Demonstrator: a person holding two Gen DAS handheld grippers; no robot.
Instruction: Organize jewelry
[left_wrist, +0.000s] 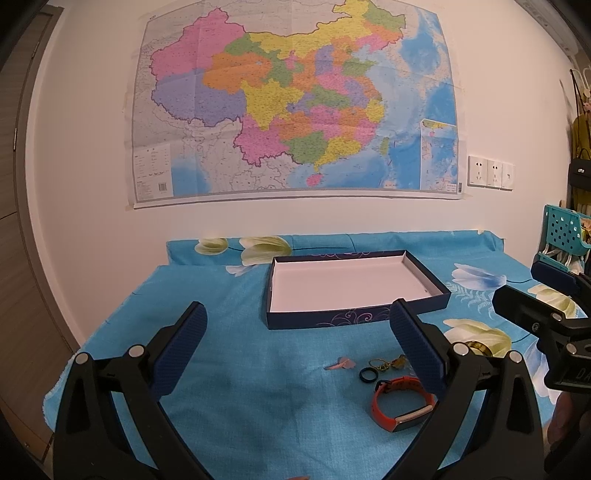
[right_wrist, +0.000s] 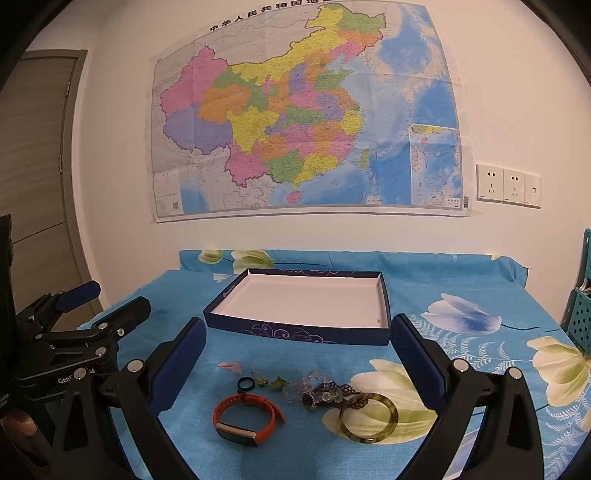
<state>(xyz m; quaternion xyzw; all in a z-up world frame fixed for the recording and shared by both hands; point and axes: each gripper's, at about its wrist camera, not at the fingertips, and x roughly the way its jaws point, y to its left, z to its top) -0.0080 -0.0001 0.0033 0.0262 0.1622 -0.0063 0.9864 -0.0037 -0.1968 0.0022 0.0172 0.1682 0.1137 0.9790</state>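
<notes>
A matt woven floral cloth (right_wrist: 332, 454) covers the table. On it, a cardboard box (right_wrist: 295, 334) sits behind a glossy mottled bangle (right_wrist: 368, 419) and rubbery orange watch band (right_wrist: 245, 402).

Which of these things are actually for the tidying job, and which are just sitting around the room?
For the job: shallow dark-blue box with white inside; orange-strapped watch; mottled green bangle; small black ring; clear beaded bracelet; pink hair clip.

Just around: coloured wall map; white wall sockets; teal plastic basket.
</notes>
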